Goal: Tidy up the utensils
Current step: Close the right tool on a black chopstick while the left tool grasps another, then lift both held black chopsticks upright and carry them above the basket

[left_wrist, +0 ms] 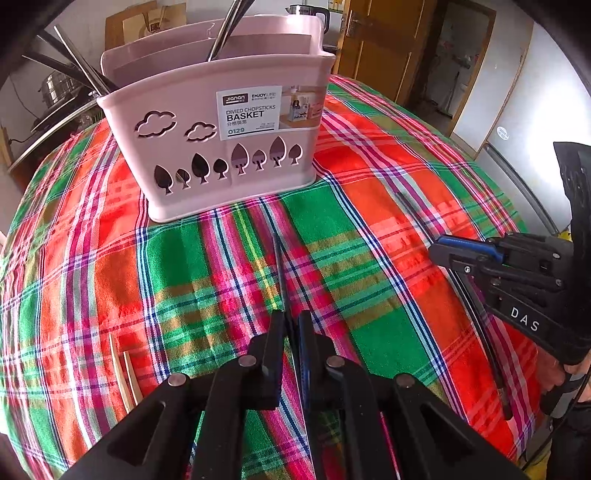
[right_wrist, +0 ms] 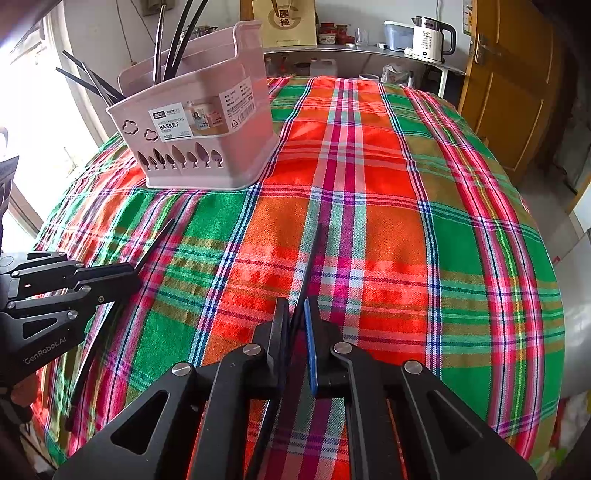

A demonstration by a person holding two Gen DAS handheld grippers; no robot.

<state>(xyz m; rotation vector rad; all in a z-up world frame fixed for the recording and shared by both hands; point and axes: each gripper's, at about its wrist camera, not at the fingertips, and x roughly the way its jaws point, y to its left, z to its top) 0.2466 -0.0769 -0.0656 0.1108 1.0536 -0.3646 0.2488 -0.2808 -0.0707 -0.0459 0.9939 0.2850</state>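
Note:
A pink chopstick basket (left_wrist: 177, 92) (right_wrist: 255, 147) stands on the plaid tablecloth (left_wrist: 388, 332), with several dark and metal utensils (right_wrist: 177, 40) sticking out of its compartments. In the left wrist view my left gripper (left_wrist: 291, 317) is shut on a thin black chopstick (left_wrist: 279, 266) that points toward the basket. My right gripper (right_wrist: 297, 304) is likewise shut on a black chopstick (right_wrist: 312, 254) just above the cloth. Each gripper also shows in the other view: the right gripper (left_wrist: 439, 251) with its chopstick (left_wrist: 410, 208), and the left gripper (right_wrist: 135, 275) with its chopstick (right_wrist: 159, 240).
Two pale wooden chopsticks (left_wrist: 127, 373) lie on the cloth at the near left. Behind the table a shelf carries a white kettle (right_wrist: 430, 38) and jars, with a paper bag (right_wrist: 284, 22) beside them. A wooden door (right_wrist: 513, 92) is at the right.

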